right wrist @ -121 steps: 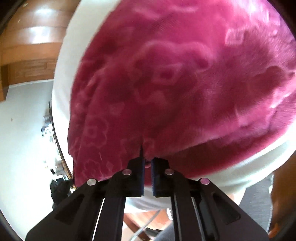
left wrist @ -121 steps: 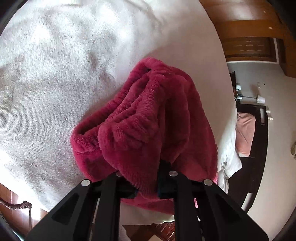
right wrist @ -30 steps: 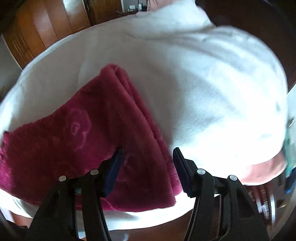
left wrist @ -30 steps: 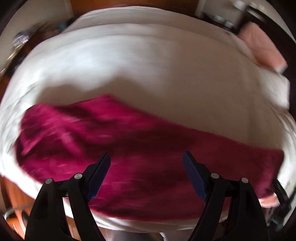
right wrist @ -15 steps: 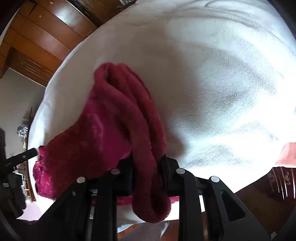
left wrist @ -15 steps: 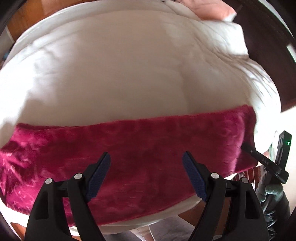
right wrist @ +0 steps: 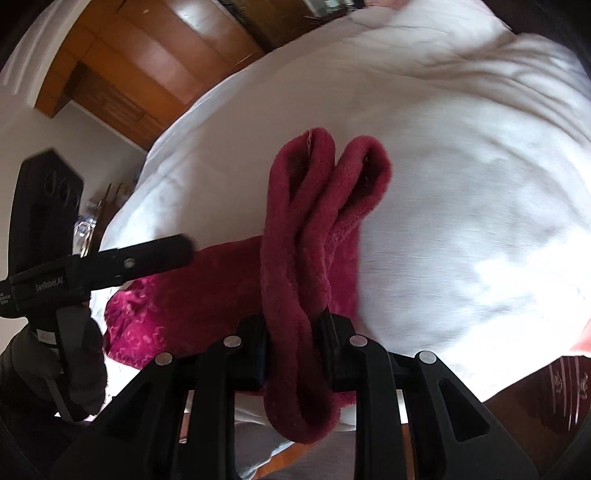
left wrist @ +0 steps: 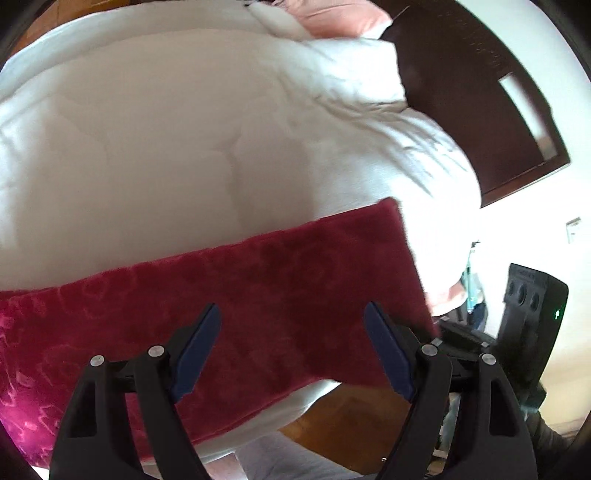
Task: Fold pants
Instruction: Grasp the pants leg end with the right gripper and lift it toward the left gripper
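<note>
Dark red fleece pants [left wrist: 258, 295] lie as a long folded band along the near edge of a white bed [left wrist: 184, 129]. My left gripper [left wrist: 291, 347] hangs open above the band's right part, nothing between its blue pads. In the right wrist view my right gripper [right wrist: 291, 332] is shut on one end of the pants [right wrist: 295, 240], whose two looped edges stand up from the bed [right wrist: 461, 184] beyond its jaws. One left gripper finger [right wrist: 177, 251] reaches in from the left over the pants that lie flat.
A dark wooden headboard [left wrist: 480, 110] and a pink pillow [left wrist: 343, 14] sit at the bed's far right. Wooden cupboards [right wrist: 147, 74] stand behind the bed. A gloved hand [right wrist: 55, 369] holds the left gripper. Wooden floor [left wrist: 351, 417] shows below the bed's edge.
My right gripper has shut on the end of the pants and lifted it. My left gripper has swung rightwards along the pants and stayed open.
</note>
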`<state>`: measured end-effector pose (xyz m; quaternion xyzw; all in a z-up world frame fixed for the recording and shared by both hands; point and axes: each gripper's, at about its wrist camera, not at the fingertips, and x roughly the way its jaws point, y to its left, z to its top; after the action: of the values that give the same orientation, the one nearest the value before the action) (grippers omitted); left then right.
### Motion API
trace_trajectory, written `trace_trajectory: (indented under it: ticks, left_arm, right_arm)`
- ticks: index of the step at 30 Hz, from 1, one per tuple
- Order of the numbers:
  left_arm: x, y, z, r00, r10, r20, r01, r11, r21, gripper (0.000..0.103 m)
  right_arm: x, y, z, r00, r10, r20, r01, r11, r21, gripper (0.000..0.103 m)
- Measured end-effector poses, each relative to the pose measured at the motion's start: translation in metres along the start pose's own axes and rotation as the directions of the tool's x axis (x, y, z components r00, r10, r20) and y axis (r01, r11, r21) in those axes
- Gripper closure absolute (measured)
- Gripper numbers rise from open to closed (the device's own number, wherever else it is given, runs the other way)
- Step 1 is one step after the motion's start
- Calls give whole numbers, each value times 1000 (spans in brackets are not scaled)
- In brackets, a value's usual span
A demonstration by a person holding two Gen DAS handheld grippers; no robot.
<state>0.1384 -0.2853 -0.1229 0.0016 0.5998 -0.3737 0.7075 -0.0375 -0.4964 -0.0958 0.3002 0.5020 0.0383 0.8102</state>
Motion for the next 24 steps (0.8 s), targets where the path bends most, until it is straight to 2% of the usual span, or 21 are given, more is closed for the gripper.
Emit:
trace_trajectory:
  ticks: [4,13,18,24]
  left_arm:
    - [-9,12,-4,1000,-6,11,6,1000,-17,22]
    - [-50,93,-34,998,6,64,8,977,-215,22]
    - [-85,145,-58,993,56,100,-23,951,-310,22]
    - [-123,209,-102,985,122,118,-60,900,-432,22]
  right_arm:
    - [6,21,0,999,35,-12,-35,998,-42,81]
    - [27,76,-9,990,113,-82,-123,983,-134,81]
    - [57,123,-17,980,146,-136,-170,968,-185,81]
    - [105,169,-31,967,156,-199,-197,958,-207,81]
